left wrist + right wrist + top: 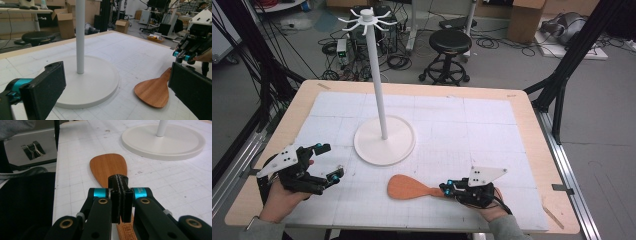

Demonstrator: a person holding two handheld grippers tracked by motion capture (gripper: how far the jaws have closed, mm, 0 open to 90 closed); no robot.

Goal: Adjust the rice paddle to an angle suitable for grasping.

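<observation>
A wooden spatula lies flat on the white mat, blade to the left. Its handle runs right into my right gripper, which is shut on it. In the right gripper view the jaws press together over the handle, with the blade just ahead of my right gripper. My left gripper is open at the table's left front with nothing in it. In the left gripper view its pads stand wide apart, facing the spatula and the white hook stand.
The white hook stand rises from a round base at the mat's middle, with hooks at its top. Beyond the table's far edge are a black stool, floor cables and cardboard boxes. Black frame legs flank the table.
</observation>
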